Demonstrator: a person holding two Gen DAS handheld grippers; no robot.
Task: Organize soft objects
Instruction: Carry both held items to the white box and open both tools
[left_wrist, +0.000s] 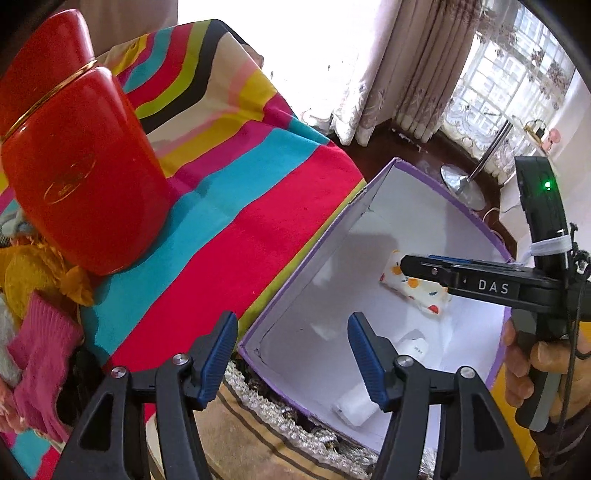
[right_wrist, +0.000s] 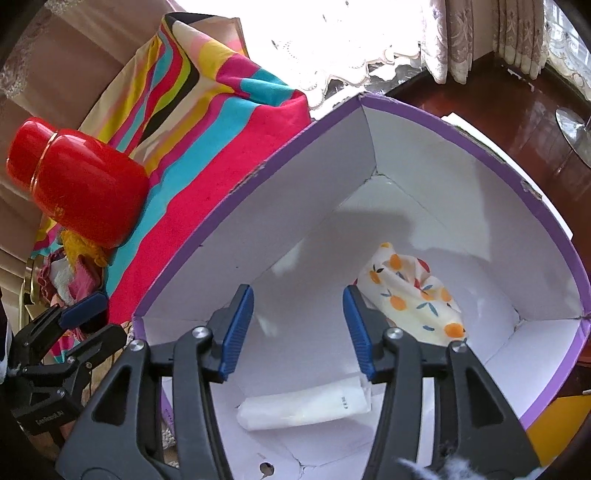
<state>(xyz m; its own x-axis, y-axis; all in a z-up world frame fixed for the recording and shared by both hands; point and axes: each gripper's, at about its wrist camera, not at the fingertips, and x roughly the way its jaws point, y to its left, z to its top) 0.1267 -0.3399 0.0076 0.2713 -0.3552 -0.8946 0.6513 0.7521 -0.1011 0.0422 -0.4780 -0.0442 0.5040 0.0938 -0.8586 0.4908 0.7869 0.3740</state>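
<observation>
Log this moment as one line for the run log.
left claw: open, empty | right claw: open, empty, over box | in box: fruit-print cloth, white roll | pile beside red jar

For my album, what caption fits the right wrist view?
Open right gripper over a purple-rimmed box holding fruit-print cloth.

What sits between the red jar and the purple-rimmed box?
Only striped cloth: a bare stretch of it runs from the red jar to the wall of the box. Both wrist views show it; nothing else lies there.
</observation>
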